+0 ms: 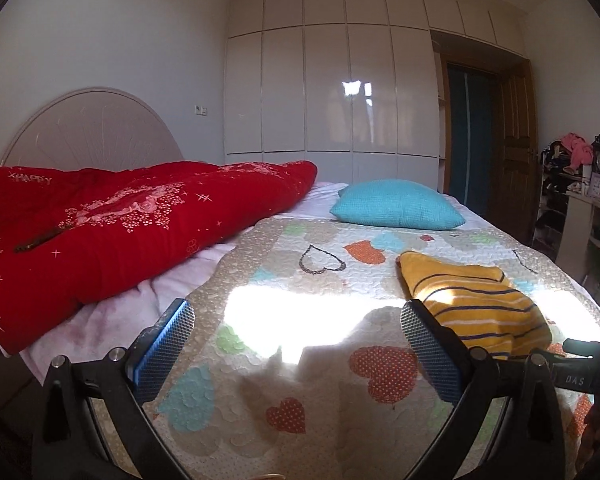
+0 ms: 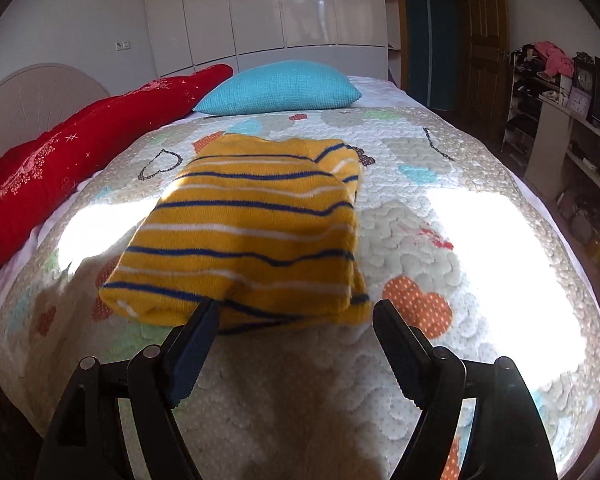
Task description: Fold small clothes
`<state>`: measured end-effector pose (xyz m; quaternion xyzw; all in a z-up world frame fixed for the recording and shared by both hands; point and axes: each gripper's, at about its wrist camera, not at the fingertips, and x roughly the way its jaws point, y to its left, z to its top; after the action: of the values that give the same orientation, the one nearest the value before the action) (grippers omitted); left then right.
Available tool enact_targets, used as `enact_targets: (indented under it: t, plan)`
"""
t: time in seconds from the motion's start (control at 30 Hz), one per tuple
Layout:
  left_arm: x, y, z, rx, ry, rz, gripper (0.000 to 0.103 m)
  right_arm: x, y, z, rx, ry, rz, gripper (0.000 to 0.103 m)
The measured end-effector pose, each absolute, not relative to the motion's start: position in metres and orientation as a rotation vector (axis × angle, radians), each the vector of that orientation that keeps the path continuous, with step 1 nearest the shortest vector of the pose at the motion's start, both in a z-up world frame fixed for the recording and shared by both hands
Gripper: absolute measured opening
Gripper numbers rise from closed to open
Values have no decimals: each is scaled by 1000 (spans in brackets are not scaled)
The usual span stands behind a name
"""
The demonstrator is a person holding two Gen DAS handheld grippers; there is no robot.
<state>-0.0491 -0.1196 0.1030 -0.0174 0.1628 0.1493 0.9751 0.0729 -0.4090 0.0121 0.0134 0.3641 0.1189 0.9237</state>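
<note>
Two grippers were over the bed, and both had their jaws wide apart and held nothing. The sweater (image 2: 252, 232), yellow with blue and white stripes, lay on the quilt (image 2: 440, 208) already as a compact rectangle of several layers, so I judge that the folding was done or almost done. The right gripper (image 2: 296, 312) was just at its near edge, the left finger touching or nearly touching the cloth; I could not tell which. The left gripper (image 1: 298, 316) hung over bare quilt, with the sweater just beside its right finger. What was left seemed small: perhaps one more fold or some smoothing. No other small clothes were visible on the bed.
</note>
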Motion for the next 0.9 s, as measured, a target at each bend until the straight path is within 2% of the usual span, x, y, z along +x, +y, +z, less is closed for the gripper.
enact_targets:
  t: [0.2, 0.4, 0.9]
  plan:
    - [-30, -150, 116, -30, 419, 143, 103, 49, -430, 17, 99, 727, 208, 84]
    - [-23, -169, 96, -20, 538, 119, 103, 47, -440, 14, 99, 727, 163, 84]
    - [-6, -162, 56, 33, 751, 230, 103, 40, -402, -2, 15, 782, 233, 85]
